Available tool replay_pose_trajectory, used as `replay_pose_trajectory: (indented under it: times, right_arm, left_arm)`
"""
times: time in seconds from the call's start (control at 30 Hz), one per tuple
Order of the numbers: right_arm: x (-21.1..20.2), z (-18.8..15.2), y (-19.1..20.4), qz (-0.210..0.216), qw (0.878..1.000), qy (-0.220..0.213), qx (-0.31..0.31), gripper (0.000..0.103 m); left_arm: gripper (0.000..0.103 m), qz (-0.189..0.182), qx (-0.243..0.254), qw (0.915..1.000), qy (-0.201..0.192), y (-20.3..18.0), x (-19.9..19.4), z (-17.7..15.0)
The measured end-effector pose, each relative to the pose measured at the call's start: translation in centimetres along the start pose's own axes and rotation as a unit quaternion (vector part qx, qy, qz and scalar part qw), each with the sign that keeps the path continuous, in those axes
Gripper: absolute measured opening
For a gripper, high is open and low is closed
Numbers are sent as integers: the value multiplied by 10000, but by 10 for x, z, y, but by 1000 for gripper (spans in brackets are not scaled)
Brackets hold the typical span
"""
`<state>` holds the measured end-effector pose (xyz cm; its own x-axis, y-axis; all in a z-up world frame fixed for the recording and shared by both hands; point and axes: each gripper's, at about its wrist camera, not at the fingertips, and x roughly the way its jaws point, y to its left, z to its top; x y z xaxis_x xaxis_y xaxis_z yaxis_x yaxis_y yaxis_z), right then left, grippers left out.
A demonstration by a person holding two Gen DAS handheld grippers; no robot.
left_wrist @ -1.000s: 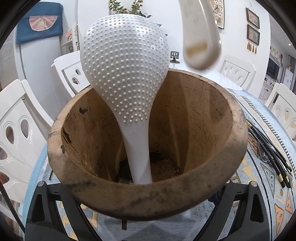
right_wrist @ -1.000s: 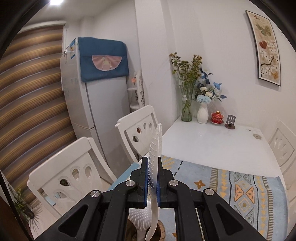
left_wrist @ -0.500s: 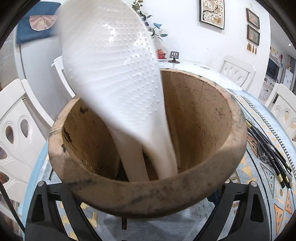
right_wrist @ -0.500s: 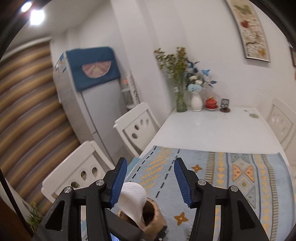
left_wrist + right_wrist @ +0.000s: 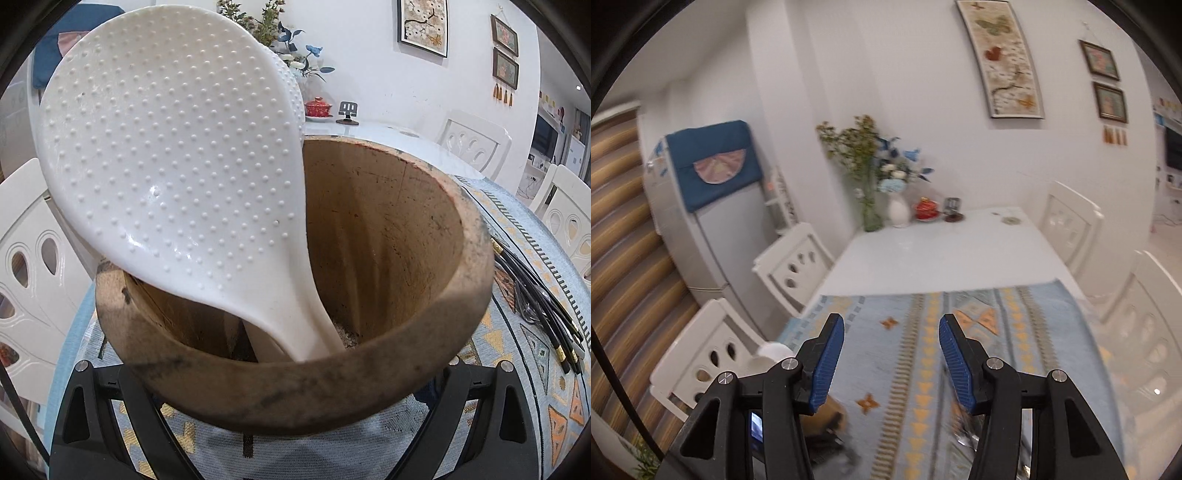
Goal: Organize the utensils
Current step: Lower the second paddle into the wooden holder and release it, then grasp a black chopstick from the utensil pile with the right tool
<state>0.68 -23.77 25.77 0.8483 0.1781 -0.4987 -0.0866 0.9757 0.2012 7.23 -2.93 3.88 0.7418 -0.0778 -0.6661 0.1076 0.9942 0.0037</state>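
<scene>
A brown wooden holder (image 5: pixel 369 380) fills the left wrist view. My left gripper (image 5: pixel 295 417) hugs its sides, and the rim hides the pads. Two white dotted rice paddles stand in it, handles down. The front paddle (image 5: pixel 177 166) leans on the left rim and covers most of the rear paddle (image 5: pixel 291 85). Black chopsticks (image 5: pixel 535 306) lie on the cloth to the right. My right gripper (image 5: pixel 891 321) is open with nothing between its blue pads. Its jaws have just been opening. It hangs over the cloth, right of the blurred holder (image 5: pixel 831 410) and paddle (image 5: pixel 772 354).
A blue patterned cloth (image 5: pixel 923 350) covers the near half of the white table (image 5: pixel 942 251). Vases with flowers (image 5: pixel 897 210) and a red dish (image 5: pixel 927 210) stand at the far wall. White chairs (image 5: pixel 794 266) line both sides, and a fridge (image 5: pixel 701 221) stands at the left.
The right gripper let go of the second paddle, opened and swung away to the right. That paddle dropped into the holder and now leans on the left rim. The left gripper stayed still.
</scene>
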Motion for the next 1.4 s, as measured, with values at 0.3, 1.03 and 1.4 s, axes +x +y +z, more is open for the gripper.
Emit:
replay_pose_trajectory:
  times: [0.3,1.03,1.4]
  right_arm:
    - [3,-47,-42,-539,9958,736,68,52]
    - [152,-110,-76,-247,9579,2850,-223,25]
    - [223,-103,-78,-204,9405,3348,-540,21]
  left_arm:
    - [96,8,1,10000,9,2,3,-2]
    - [97,-2,7,10000,96,5,13,-7]
    - [97,176,124,9998,55,-4,10,-6]
